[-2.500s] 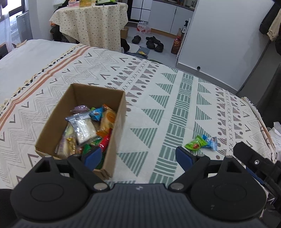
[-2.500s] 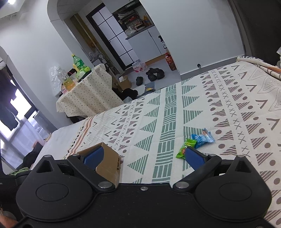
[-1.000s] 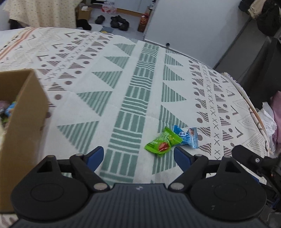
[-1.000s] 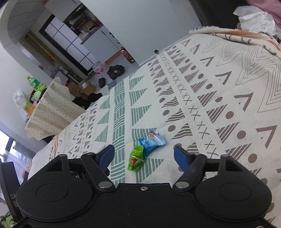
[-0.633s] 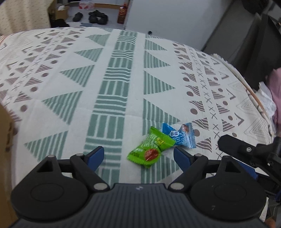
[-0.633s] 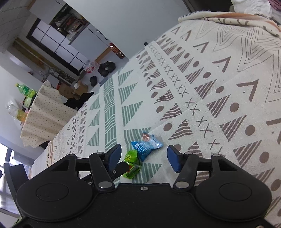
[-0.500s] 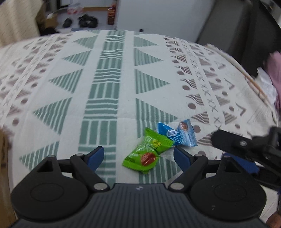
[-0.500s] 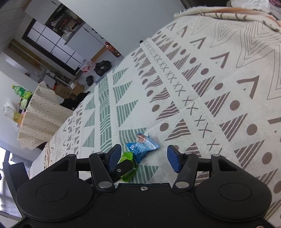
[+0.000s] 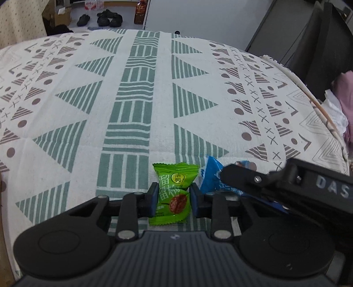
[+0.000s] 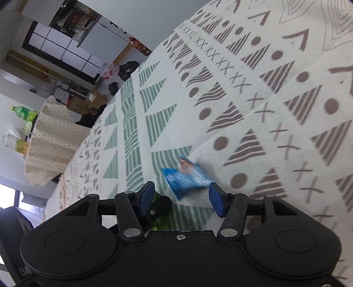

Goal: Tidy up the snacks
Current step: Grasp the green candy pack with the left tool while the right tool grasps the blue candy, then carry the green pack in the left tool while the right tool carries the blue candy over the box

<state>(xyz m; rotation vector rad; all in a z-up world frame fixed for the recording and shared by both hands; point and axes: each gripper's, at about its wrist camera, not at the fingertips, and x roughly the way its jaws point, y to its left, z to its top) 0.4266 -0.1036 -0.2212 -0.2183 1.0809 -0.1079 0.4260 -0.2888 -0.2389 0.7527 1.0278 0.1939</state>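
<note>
A green snack packet lies on the patterned bedspread. My left gripper is closing on it, and both blue pads touch its sides. Just to its right lies a blue snack packet, partly hidden in the left wrist view by a black finger of my right gripper. In the right wrist view the blue packet sits between the fingertips of my right gripper, whose jaws stand wider than the packet. The left gripper's finger shows beside my right gripper's left pad.
The bedspread stretches away ahead of both grippers. A table under a dotted cloth stands beyond the bed, with shoes on the floor. Dark furniture and a heap of clothes border the bed's right side.
Both grippers have sunk toward the two packets. The left jaws went from wide to closed around the green packet. The right jaws narrowed a little around the blue one.
</note>
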